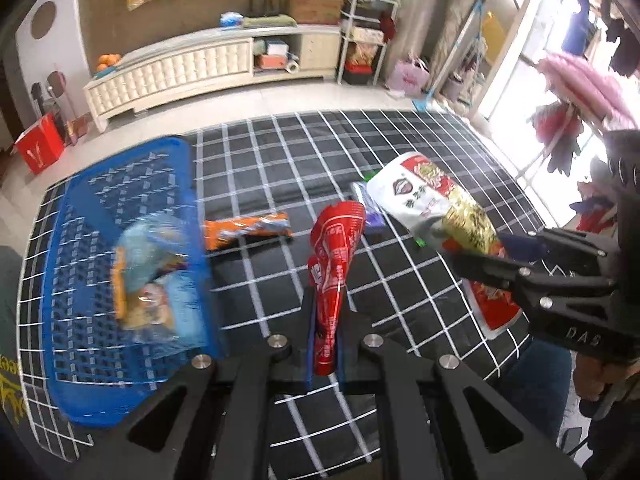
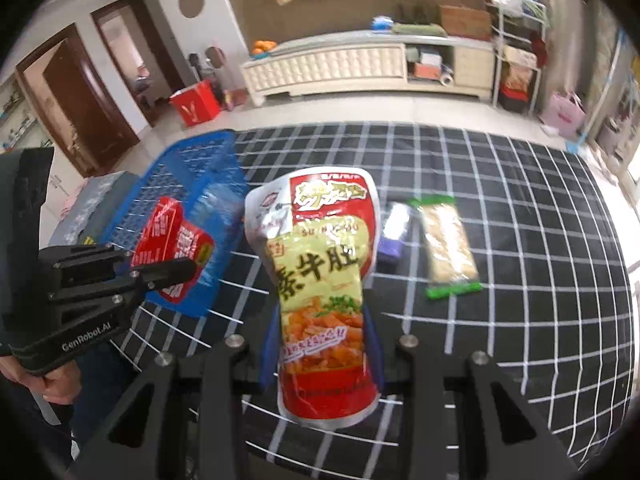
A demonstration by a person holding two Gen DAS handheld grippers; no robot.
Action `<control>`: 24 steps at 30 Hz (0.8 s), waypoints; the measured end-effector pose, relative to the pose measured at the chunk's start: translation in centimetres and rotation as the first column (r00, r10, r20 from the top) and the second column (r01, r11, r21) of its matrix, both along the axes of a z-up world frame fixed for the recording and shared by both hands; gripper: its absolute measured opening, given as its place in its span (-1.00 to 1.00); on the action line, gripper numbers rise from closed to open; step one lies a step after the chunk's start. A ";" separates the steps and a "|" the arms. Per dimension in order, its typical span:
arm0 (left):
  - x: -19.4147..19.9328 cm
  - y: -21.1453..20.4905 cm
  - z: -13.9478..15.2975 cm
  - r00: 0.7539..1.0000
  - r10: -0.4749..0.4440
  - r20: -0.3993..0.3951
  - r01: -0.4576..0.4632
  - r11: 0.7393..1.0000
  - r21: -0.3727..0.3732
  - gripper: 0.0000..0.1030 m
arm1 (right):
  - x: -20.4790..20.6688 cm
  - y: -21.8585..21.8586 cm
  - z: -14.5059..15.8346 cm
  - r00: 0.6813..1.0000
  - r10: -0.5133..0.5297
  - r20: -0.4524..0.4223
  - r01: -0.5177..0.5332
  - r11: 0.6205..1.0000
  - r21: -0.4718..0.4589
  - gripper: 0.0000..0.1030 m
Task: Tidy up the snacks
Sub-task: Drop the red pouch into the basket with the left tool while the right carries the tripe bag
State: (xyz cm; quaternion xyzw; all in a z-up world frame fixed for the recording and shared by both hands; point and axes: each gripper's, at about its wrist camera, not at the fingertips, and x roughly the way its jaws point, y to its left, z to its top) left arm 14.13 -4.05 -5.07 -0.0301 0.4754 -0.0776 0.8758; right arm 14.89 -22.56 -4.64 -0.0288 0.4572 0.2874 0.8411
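While each tool (image 1: 324,360) (image 2: 320,360) grips a packet, bare cloth (image 2: 520,340) spreads beside the basket (image 1: 80,280)

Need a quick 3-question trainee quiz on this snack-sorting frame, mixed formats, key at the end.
1. True or false: the left gripper is shut on the slim red foil snack packet.
2. What does the right gripper hold? A) green-edged clear cracker pack B) large red-and-yellow printed snack pouch C) orange wrapper
3. Fill in: the blue perforated plastic basket already holds a ____ bag of snacks.

Key:
1. True.
2. B, the large red-and-yellow printed snack pouch; the green-edged clear cracker pack and the orange wrapper lie on the black grid-patterned cloth.
3. Clear plastic.
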 end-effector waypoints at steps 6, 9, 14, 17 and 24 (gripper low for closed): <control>-1.5 4.6 1.3 0.998 0.059 0.019 -0.059 0.998 0.009 -0.87 | -0.7 4.9 1.4 0.998 0.066 0.021 -0.067 0.997 0.027 -0.19; -2.1 6.7 1.2 0.996 0.090 0.019 -0.090 0.996 0.015 -0.87 | -1.2 7.5 1.5 0.995 0.096 0.026 -0.097 0.995 0.033 -0.19; -2.7 10.6 0.5 0.989 0.148 0.002 -0.148 0.989 0.020 -0.87 | -1.3 11.1 1.2 0.989 0.147 0.020 -0.148 0.989 0.032 -0.19; -2.7 12.5 -0.3 0.984 0.174 -0.021 -0.174 0.985 0.018 -0.87 | -1.3 12.5 1.0 0.986 0.163 0.016 -0.164 0.986 0.028 -0.19; -2.7 14.4 -2.8 0.981 0.181 -0.077 -0.179 0.983 0.025 -0.87 | -0.9 14.7 0.1 0.984 0.176 -0.007 -0.176 0.984 0.017 -0.19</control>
